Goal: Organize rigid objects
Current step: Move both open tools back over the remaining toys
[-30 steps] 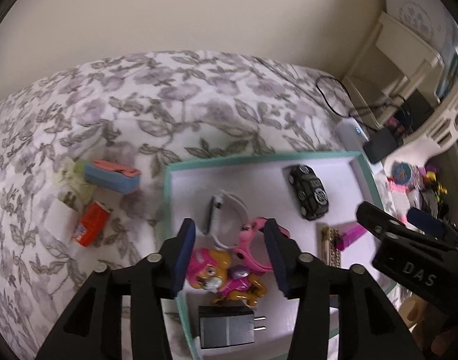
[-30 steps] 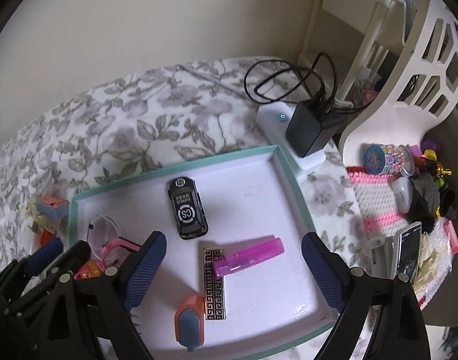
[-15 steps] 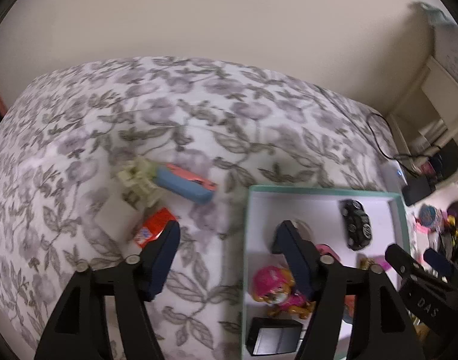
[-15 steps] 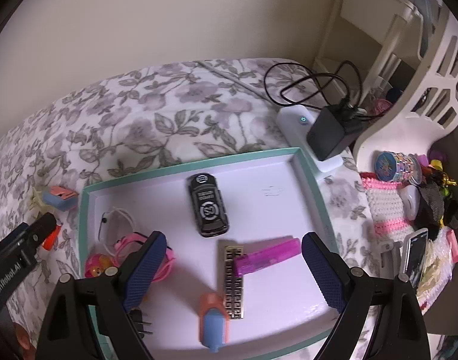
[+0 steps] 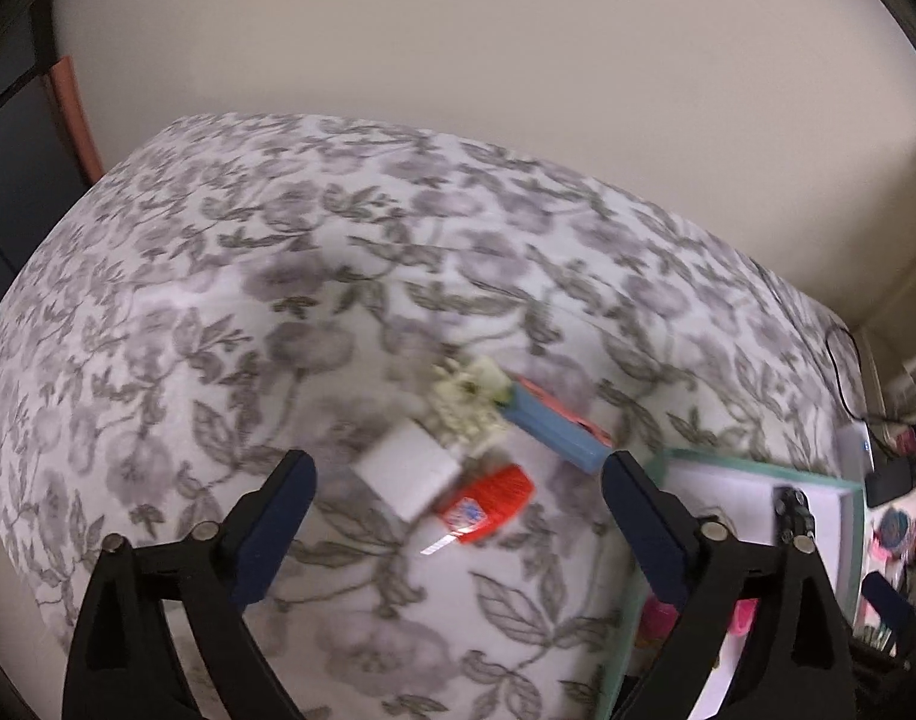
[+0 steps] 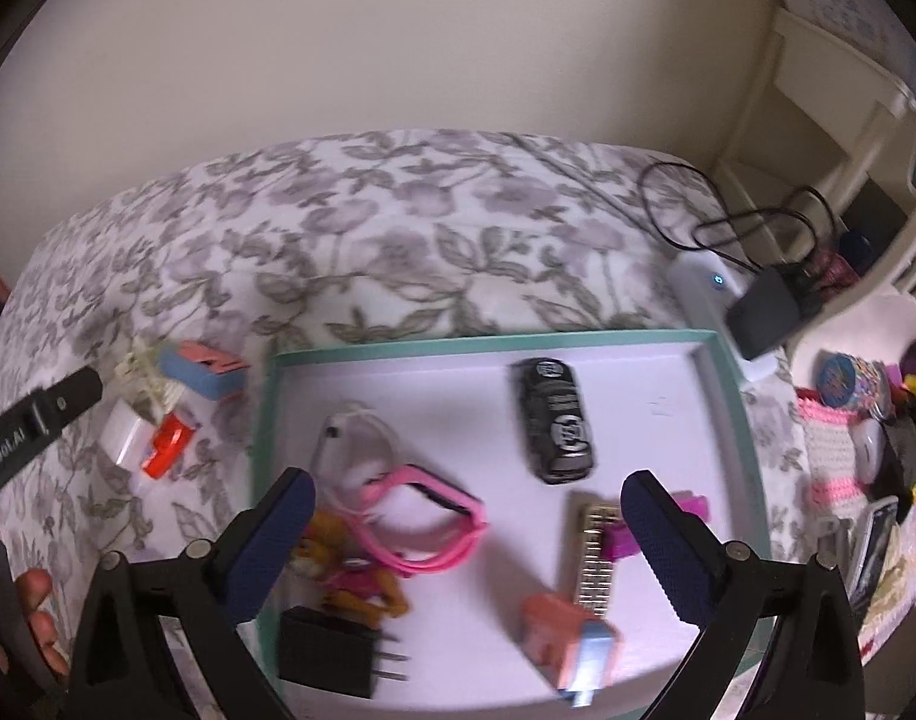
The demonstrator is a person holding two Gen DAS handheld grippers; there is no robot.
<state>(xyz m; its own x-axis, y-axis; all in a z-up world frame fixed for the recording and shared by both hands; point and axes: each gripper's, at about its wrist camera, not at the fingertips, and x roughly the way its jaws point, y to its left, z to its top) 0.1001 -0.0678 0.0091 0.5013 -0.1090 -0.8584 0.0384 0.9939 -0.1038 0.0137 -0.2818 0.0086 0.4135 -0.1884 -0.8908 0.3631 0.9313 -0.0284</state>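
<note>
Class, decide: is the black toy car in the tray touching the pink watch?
Apart. The right wrist view shows bare white tray floor between the black toy car and the pink watch.

Dim, warm indoor light; heavy fisheye bending, black corner vignette; motion blur throughout, perhaps worst in left view.

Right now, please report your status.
Both hand-held grippers opening, nothing between the jaws. Left over loose pile: red item, white block. Right over tray. Nothing blocking.

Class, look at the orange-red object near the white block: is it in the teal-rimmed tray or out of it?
Out. The orange-red object lies on the floral cover, left of the tray.
</note>
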